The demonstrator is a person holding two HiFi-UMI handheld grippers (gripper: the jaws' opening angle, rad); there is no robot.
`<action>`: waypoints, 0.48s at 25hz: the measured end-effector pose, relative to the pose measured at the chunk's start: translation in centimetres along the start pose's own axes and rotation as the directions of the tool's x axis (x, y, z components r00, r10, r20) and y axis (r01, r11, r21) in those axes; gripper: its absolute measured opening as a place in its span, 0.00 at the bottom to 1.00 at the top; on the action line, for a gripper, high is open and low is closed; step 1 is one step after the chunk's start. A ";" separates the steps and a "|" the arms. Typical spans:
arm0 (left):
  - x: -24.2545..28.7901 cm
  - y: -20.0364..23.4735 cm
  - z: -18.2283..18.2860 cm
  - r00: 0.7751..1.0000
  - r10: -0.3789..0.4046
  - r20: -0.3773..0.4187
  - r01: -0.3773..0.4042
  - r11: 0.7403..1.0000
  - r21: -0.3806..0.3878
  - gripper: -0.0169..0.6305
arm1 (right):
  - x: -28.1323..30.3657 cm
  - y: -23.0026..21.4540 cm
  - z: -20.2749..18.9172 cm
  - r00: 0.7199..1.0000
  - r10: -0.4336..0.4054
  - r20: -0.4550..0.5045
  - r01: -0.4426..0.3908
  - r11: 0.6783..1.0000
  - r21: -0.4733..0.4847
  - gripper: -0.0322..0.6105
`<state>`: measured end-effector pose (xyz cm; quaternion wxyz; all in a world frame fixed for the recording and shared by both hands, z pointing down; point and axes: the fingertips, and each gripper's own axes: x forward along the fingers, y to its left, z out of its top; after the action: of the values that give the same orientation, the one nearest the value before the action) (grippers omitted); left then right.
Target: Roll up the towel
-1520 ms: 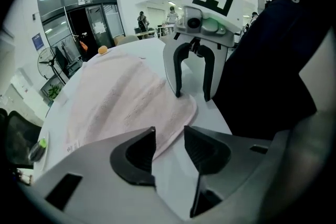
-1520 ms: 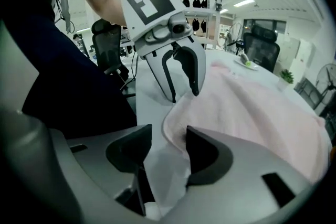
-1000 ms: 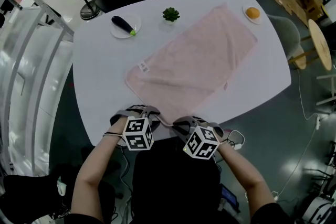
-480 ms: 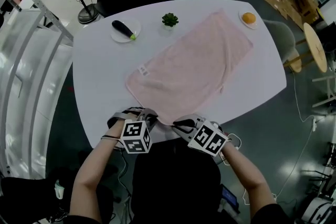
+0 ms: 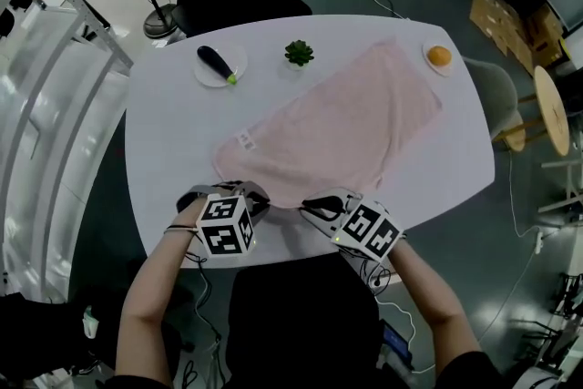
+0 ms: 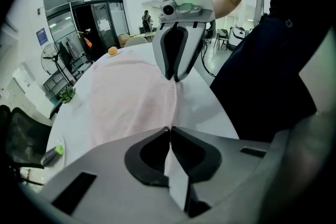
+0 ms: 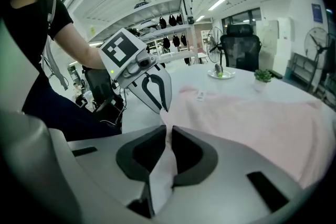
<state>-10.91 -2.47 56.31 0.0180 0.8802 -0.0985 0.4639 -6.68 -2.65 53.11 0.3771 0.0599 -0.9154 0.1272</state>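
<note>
Left gripper (image 5: 244,194): jaws pressed together on the towel's (image 5: 339,125) near end. Right gripper (image 5: 321,207): pinching the same end. The towel lies flat, running far-right across the table (image 5: 162,150). Judged light, limp, not slippery: grip near the corners and keep the edge taut.

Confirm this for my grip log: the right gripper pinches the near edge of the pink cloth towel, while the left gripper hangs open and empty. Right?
Not quite: the left gripper is also shut on the near edge of the pink cloth towel, as the left gripper view shows. The right gripper does pinch it.
</note>
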 end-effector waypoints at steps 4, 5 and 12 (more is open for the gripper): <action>0.0 3.6 1.4 1.000 0.025 -0.012 -0.025 1.000 -0.017 0.06 | -0.9 -3.8 1.5 1.000 -0.016 0.021 0.016 1.000 0.011 0.12; 0.0 4.4 1.8 0.999 0.031 -0.014 -0.032 0.999 -0.020 0.06 | -1.2 -4.7 2.0 0.999 -0.018 0.027 0.018 1.000 0.018 0.12; 0.9 9.1 3.3 0.997 0.064 -0.034 -0.066 0.996 -0.055 0.06 | -1.7 -9.9 2.2 1.000 0.002 0.030 -0.004 0.998 0.060 0.12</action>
<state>-9.48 -11.93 54.65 0.0293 0.8680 -0.1399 0.4756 -4.94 -12.76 52.29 0.3611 0.0718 -0.9169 0.1541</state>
